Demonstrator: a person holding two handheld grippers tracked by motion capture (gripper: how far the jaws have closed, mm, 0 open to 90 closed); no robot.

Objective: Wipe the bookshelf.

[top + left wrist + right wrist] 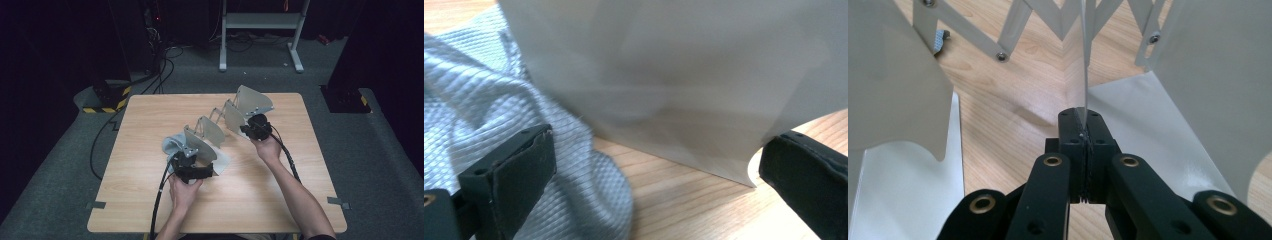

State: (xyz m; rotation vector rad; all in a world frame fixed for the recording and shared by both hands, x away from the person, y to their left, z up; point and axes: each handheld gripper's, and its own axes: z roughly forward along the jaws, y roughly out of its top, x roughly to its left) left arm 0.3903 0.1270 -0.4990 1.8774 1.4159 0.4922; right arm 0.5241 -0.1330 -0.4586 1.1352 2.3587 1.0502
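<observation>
I am clamping my right gripper [1083, 131] on the thin edge of a flat grey metal panel of the accordion rack [227, 120] (its scissor links zigzagging just ahead). My left gripper [649, 175] is gaping wide, a waffle-textured grey cloth [484, 100] lying by one pad.
</observation>
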